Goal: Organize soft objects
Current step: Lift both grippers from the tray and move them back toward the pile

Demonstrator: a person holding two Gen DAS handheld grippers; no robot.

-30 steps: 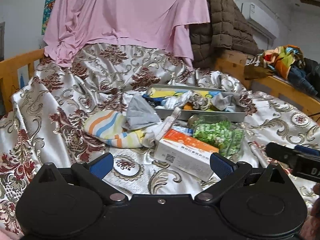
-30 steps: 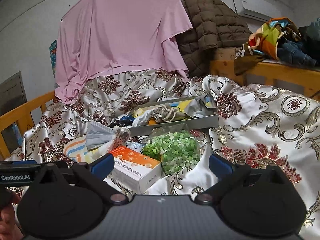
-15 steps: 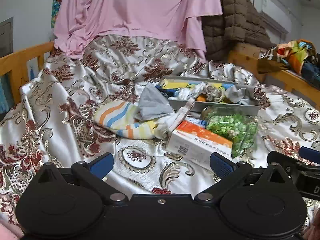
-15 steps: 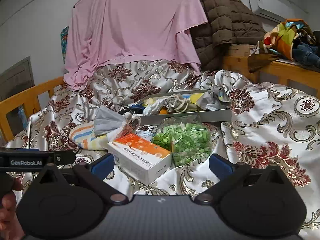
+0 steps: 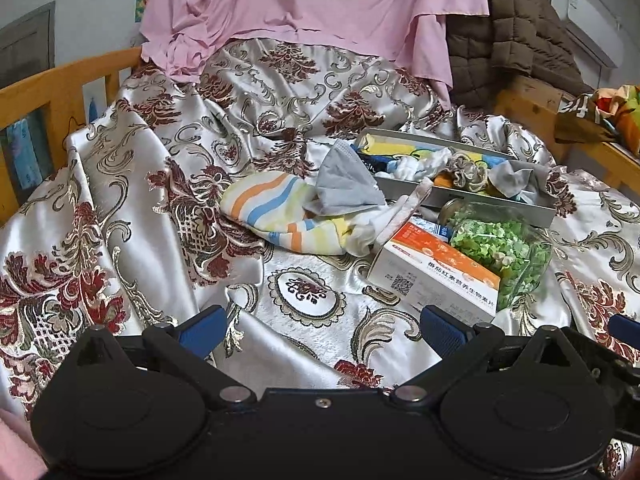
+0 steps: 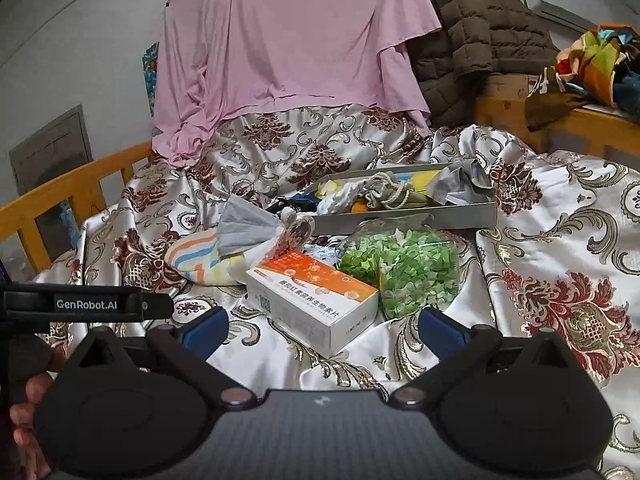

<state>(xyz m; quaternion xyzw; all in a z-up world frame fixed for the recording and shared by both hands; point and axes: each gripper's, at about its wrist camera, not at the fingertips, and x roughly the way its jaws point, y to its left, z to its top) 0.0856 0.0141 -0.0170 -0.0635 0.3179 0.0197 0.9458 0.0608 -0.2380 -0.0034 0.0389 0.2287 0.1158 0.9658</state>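
Observation:
A striped cloth point(image 5: 272, 210) lies on the brocade bedspread with a grey face mask point(image 5: 344, 186) on top; both also show in the right wrist view, the cloth point(image 6: 192, 258) and the mask point(image 6: 244, 226). Behind them a grey metal tray point(image 5: 492, 202) point(image 6: 404, 216) holds several soft items. An orange-and-white box point(image 5: 432, 276) point(image 6: 316, 298) and a clear bag of green pieces point(image 5: 504, 252) point(image 6: 400, 270) lie in front of the tray. My left gripper point(image 5: 322, 330) and right gripper point(image 6: 322, 330) are both open and empty, short of the pile.
A pink sheet point(image 5: 312, 8) and a brown quilted coat point(image 6: 476, 28) hang at the back. Wooden bed rails run along the left point(image 5: 60, 88) and the right point(image 6: 560, 120). The other gripper's body shows at the left of the right wrist view point(image 6: 84, 304).
Both grippers have swung leftward, so the pile has shifted right in both views. Nothing on the bed has moved and both grippers stay open.

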